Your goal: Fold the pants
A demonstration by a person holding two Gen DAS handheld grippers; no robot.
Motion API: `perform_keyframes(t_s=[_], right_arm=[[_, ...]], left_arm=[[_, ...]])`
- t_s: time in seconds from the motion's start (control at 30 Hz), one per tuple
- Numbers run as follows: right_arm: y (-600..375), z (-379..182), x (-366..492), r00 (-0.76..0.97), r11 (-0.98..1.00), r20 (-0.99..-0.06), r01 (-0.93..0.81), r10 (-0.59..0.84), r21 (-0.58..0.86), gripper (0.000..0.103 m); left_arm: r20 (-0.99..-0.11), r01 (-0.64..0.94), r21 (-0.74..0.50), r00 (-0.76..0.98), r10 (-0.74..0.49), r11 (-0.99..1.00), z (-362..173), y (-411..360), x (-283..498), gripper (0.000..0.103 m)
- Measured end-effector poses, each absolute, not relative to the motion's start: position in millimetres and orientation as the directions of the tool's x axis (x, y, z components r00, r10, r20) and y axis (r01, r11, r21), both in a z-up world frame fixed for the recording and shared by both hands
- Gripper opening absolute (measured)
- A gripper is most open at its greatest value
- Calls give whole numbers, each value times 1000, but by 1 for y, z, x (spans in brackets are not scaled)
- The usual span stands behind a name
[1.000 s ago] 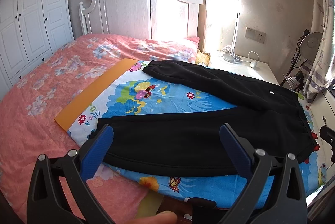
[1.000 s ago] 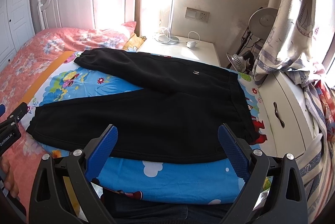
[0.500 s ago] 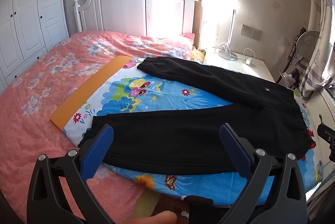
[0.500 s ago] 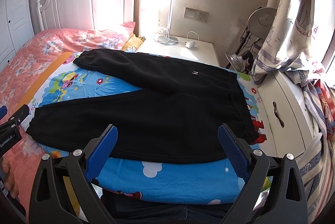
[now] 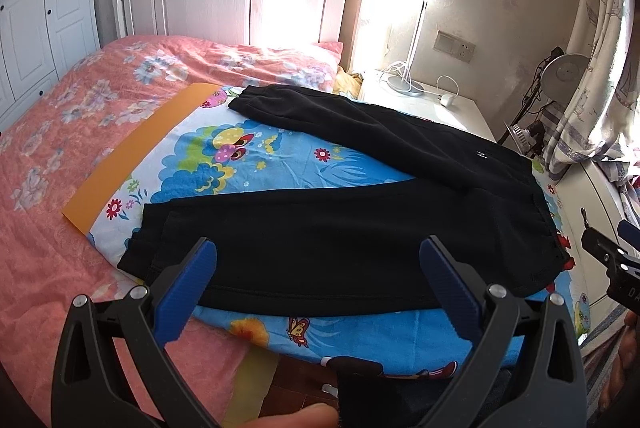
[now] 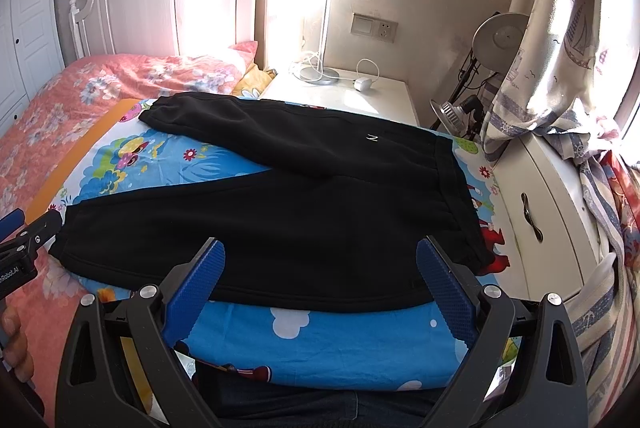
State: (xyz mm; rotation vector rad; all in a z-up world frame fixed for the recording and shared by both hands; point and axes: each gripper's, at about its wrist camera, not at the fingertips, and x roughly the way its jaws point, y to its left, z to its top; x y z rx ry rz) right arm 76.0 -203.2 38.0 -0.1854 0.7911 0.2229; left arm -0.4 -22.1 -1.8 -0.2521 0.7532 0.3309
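Observation:
Black pants [image 5: 340,228] [image 6: 280,211] lie flat on a blue cartoon-print sheet [image 5: 248,163] [image 6: 320,336] on the bed, legs spread in a V toward the left and the waistband at the right. My left gripper [image 5: 318,264] hovers open over the near leg, close to its cuff end, with nothing between its blue pads. My right gripper [image 6: 320,264] stands open above the near leg's hip part, also holding nothing. Each gripper shows at the edge of the other's view.
A pink floral bedspread [image 5: 60,131] covers the bed left of the sheet, with an orange strip [image 5: 132,155] along it. A white nightstand [image 6: 348,91] with a lamp base stands behind. A white cabinet [image 6: 540,211] and curtain [image 6: 560,47] stand right.
The left gripper's view has drifted to the right and a bit closer, so the pants sit more centred. The right gripper has barely moved. Both have stayed open.

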Motion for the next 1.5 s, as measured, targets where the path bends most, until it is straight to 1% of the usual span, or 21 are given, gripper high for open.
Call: perform_keyframes(t_s=[1.2,1.23,1.27,1.33,1.37,1.4,1.43,1.5], right_arm=[[-203,37,77,682,958,-719,-273,130,-86,93],[-204,38,79,688,956,-714,-279,131,-93,93],[-208,39,86,689,952,-711,-290,141,-92,93],[-222,39,114,683,952,-717,-291,139,-93,93],[-232,39,134,695,960,-713,-252,94,-120,94],[-244,39,155,712,966,-701,-205,36,-158,94],[-257,39,176,728,967,-685,-171,-6,-190,94],[-280,33,219,737,963,-674,-155,-37,-222,96]], left_arm=[[-700,-382,-104,684,205,918,0,-21,0,101],[-699,-374,-119,690,190,920,0,-21,1,101],[-689,-344,-161,711,144,925,0,-20,4,101],[-664,-223,-252,747,0,942,0,-19,20,101],[-660,-192,-295,749,-54,936,0,-17,31,101],[-635,-172,-343,767,-93,923,3,-14,39,101],[-608,-148,-369,785,-118,918,6,-13,48,101],[-594,-120,-348,795,-120,930,10,-16,74,101]])
